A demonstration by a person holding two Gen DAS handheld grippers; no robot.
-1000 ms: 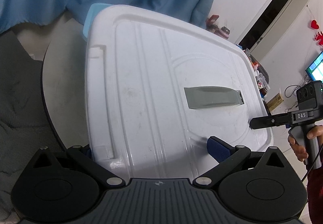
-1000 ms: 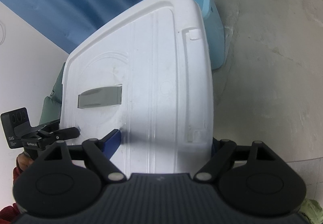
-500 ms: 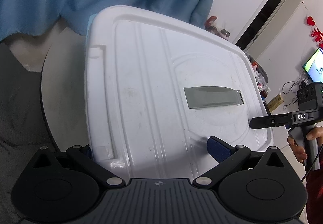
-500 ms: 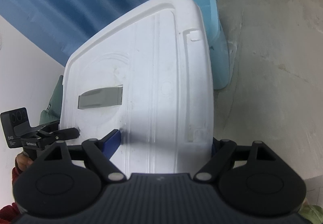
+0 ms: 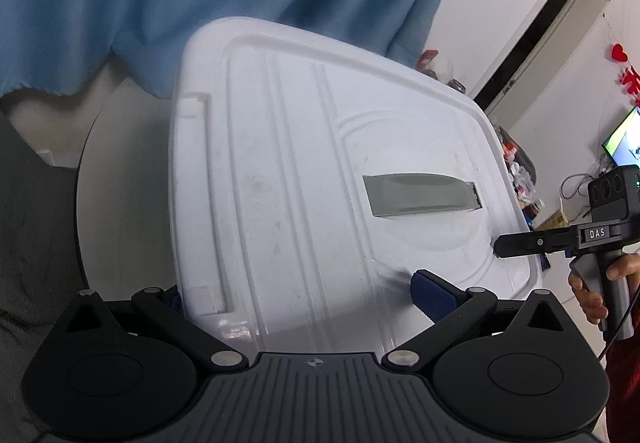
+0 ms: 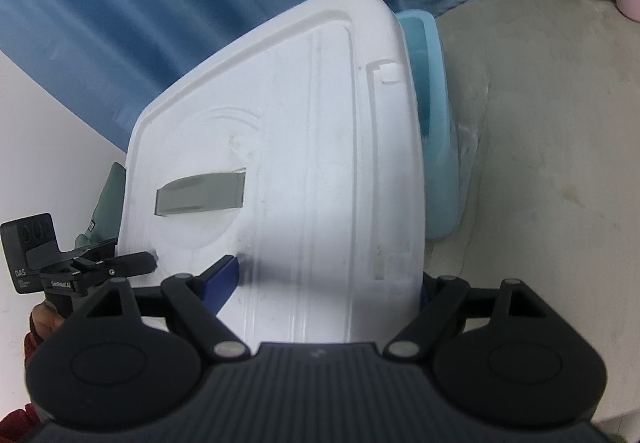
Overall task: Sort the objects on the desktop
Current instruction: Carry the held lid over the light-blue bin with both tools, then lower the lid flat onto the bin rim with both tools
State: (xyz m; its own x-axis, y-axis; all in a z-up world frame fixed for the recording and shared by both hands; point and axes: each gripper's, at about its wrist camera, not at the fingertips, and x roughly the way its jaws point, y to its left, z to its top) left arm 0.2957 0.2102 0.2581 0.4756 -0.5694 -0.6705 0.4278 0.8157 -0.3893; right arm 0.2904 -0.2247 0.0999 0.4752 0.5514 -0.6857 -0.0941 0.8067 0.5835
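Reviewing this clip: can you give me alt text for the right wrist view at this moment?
A large white storage-box lid with a grey handle fills the view, gripped at two corners by the right gripper and the left gripper. A light blue bin shows beyond it, before a blue curtain.

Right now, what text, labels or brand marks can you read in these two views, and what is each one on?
"DAS": white letters on the right gripper, left wrist view.
"DAS": printed sideways on the camera block of the left gripper, right wrist view.
A second white word on that gripper's black body: too blurred to read.
Red wall decorations: a heart and a character, not legible.
White lid: no text visible.
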